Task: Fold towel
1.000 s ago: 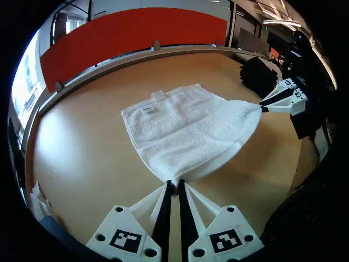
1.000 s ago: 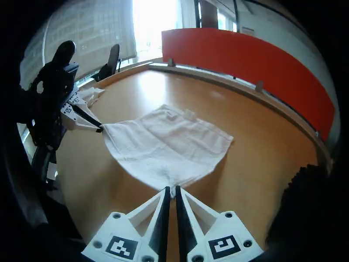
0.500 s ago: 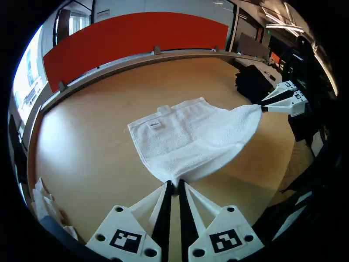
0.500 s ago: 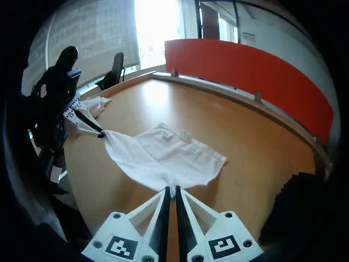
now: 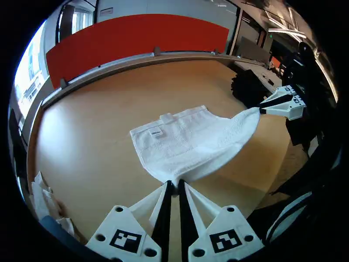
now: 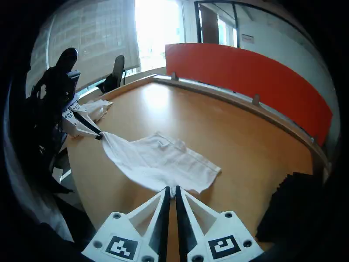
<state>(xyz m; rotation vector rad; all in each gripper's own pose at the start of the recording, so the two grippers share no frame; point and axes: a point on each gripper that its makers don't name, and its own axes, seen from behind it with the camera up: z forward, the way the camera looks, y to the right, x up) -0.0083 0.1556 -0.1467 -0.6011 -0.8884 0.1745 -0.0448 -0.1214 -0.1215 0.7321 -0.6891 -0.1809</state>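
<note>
The left gripper [image 5: 174, 183] was clenched tight on a corner of the white towel [image 5: 192, 139] at lower centre. The right gripper [image 6: 172, 188] pinched another corner likewise. The towel's far half lay mid-frame on the wooden table [image 5: 87, 144].

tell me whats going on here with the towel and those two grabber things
A person is working a white towel on a wooden table with two handheld grippers. The left gripper and the right gripper are each shut on a near corner, holding that edge raised off the table. The far edge, with its small tag, lies flat on the wood. No fold is laid down yet.
</note>
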